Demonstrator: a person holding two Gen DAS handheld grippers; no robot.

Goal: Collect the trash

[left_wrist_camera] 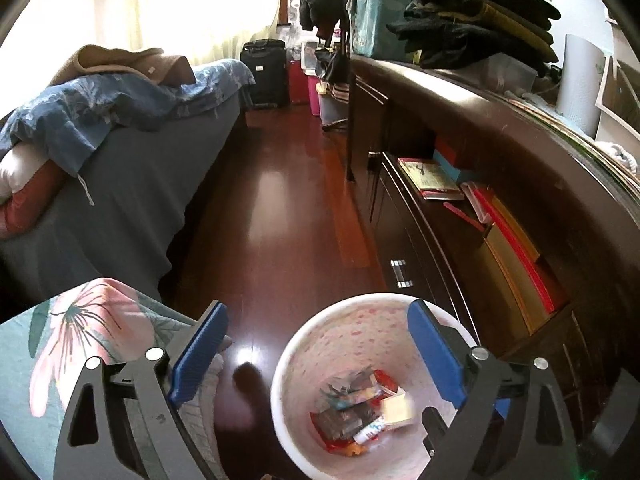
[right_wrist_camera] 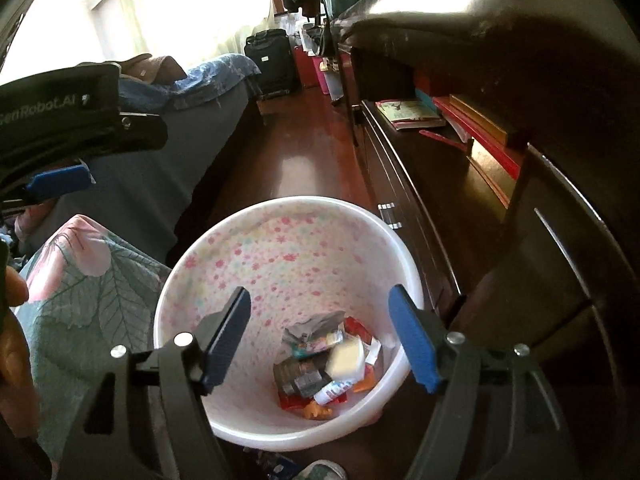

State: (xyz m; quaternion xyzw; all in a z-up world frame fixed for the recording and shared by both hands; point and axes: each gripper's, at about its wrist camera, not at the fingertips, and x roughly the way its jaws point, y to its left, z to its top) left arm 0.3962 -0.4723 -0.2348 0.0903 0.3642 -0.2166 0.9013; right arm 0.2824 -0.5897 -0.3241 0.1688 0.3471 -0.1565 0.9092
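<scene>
A white bin [right_wrist_camera: 280, 248] with a pink flower pattern stands on the dark wood floor. It also shows in the left wrist view [left_wrist_camera: 344, 332]. Several wrappers [right_wrist_camera: 316, 372] lie at its bottom. A pale yellow-white piece [right_wrist_camera: 346, 360] is blurred just above the pile; it shows in the left wrist view [left_wrist_camera: 398, 410] too. My right gripper [right_wrist_camera: 320, 328] is open and empty over the bin's mouth. My left gripper [left_wrist_camera: 316, 344] is open and empty, above the bin's left rim. The left gripper's body [right_wrist_camera: 60, 120] shows at the right wrist view's upper left.
A dark wooden cabinet [left_wrist_camera: 500, 208] with books on an open shelf runs along the right. A bed [left_wrist_camera: 120, 168] with blue bedding stands left. Floral-clothed legs [left_wrist_camera: 80, 344] are at lower left. A black suitcase [left_wrist_camera: 266, 72] stands at the far end.
</scene>
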